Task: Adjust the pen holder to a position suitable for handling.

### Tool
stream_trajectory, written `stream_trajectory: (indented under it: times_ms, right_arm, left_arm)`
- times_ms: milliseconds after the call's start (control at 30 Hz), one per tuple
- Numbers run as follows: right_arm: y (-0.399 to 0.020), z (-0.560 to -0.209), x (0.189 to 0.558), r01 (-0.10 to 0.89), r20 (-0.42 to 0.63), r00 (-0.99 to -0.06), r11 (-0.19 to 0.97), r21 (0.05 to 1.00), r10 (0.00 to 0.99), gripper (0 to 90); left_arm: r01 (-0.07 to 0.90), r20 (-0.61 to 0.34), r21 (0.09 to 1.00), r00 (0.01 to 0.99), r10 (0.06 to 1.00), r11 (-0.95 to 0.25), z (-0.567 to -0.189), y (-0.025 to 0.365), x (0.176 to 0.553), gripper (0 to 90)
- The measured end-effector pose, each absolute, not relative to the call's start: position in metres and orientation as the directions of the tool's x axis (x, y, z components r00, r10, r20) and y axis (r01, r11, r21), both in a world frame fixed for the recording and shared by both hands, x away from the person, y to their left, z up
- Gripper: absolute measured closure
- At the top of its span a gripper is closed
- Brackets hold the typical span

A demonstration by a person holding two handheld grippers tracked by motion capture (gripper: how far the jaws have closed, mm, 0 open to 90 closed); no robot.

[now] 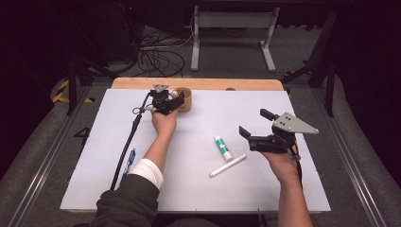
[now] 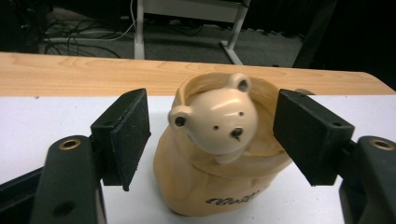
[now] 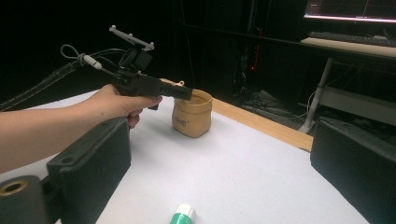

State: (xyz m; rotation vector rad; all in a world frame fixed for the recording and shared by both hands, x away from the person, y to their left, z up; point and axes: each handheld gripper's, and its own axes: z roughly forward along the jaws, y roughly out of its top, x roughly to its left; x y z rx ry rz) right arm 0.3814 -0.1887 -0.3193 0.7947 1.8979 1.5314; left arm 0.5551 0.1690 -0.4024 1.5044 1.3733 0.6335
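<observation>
Bear pot [image 1: 183, 98], one, sits at the table's [image 1: 198, 189] far edge with one left gripper [image 1: 176, 100] around it; one tube [image 1: 223, 148], one white stick [image 1: 228, 165], one blue pen [image 1: 129, 160], one right gripper [image 1: 250, 124] spread wide. Left gripper view: one bear pot [image 2: 219, 154] between two unclenched pads [image 2: 128, 135], not touching. Right gripper view: two pads [image 3: 98, 168] apart, grasping nothing, one tube cap [image 3: 183, 215] below.

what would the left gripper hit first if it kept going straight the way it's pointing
Most likely the tan bag-shaped pot with a cream bear head, which sits between the open jaws of the left gripper, neither pad touching it. Beyond it is the table's wooden edge.
</observation>
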Motion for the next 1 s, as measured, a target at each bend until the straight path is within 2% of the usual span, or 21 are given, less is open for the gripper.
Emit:
stream_trajectory:
  times_ms: [367,467,500,567,600,700,1000]
  right_arm:
    - [-0.1873,-0.3201,0.3820,0.099,-0.058,-0.664,0.165,0.981,0.746,6.0]
    - [-0.1869,-0.3203,0.3821,0.099,-0.060,-0.665,0.167,0.981,0.744,6.0]
    - [-0.1868,-0.3206,0.3824,0.099,-0.061,-0.664,0.168,0.981,0.745,6.0]
    - [-0.1868,-0.3208,0.3825,0.099,-0.061,-0.664,0.168,0.981,0.746,6.0]
    - [-0.1867,-0.3209,0.3825,0.102,-0.059,-0.662,0.167,0.981,0.747,6.0]
    - [-0.1863,-0.3215,0.3830,0.104,-0.058,-0.660,0.168,0.980,0.749,6.0]
    - [-0.1849,-0.3225,0.3833,0.108,-0.059,-0.660,0.172,0.979,0.749,6.1]
  left_arm:
    - [0.453,-0.257,0.881,0.214,0.942,0.137,-0.4100,0.1680,0.5604,37.2]
    - [0.448,-0.261,0.883,0.219,0.940,0.141,-0.4105,0.1661,0.5608,41.4]
    - [0.444,-0.258,0.885,0.218,0.941,0.140,-0.4102,0.1648,0.5604,46.2]
    - [0.435,-0.238,0.891,0.204,0.950,0.130,-0.4093,0.1635,0.5597,47.7]
    - [0.434,-0.234,0.892,0.199,0.952,0.129,-0.4087,0.1635,0.5596,51.3]
    - [0.436,-0.223,0.892,0.196,0.955,0.119,-0.4075,0.1643,0.5592,54.0]
    - [0.489,-0.272,0.862,0.219,0.937,0.136,-0.4031,0.1712,0.5566,55.7]
